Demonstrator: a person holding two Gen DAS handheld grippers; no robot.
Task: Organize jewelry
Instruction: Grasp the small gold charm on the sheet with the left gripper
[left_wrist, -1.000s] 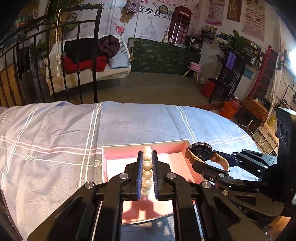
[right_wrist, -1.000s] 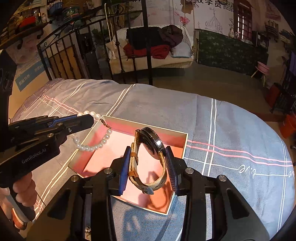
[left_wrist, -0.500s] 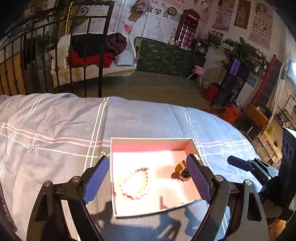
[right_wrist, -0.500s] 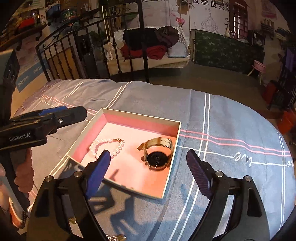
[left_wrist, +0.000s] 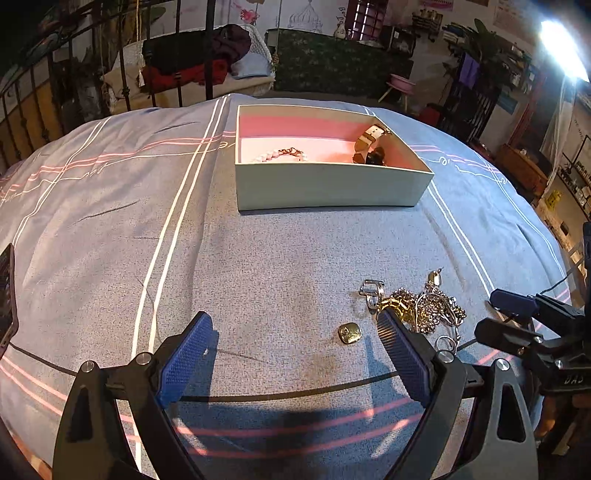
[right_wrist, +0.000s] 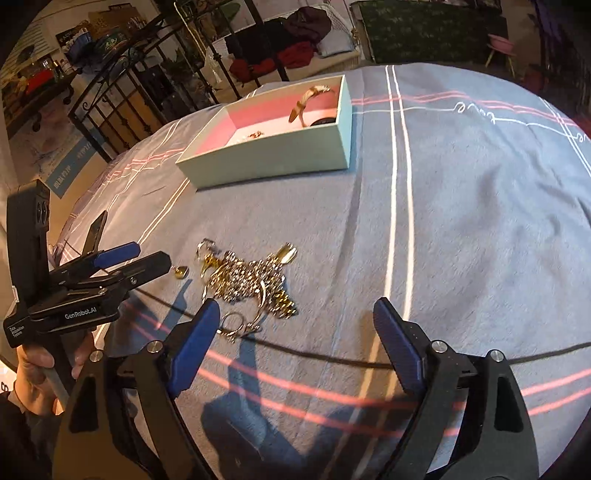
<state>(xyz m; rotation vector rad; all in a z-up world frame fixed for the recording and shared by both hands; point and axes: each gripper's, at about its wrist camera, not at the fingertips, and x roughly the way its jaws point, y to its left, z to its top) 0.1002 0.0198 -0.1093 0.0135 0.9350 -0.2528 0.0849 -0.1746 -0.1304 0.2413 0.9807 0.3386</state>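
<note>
We have let the pearls and watch drop into the box at 12 o'clock, and now both tools, left still spreading and right spread wide, hang empty by the tangled chains, light, floppy, best pinched at a loose loop.

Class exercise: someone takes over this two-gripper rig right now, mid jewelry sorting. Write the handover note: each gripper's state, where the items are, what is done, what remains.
Left gripper: jaws opening, wide, nothing between the fingers.
Right gripper: open, empty, hovering just short of the pile.
Box: on the bedspread, holding the pearl bracelet and the watch.
Done: bracelet and watch are boxed.
Left: the tangled pile of chains, the small gold piece beside it, and the loose rings at its near edge lie outside the box.
</note>
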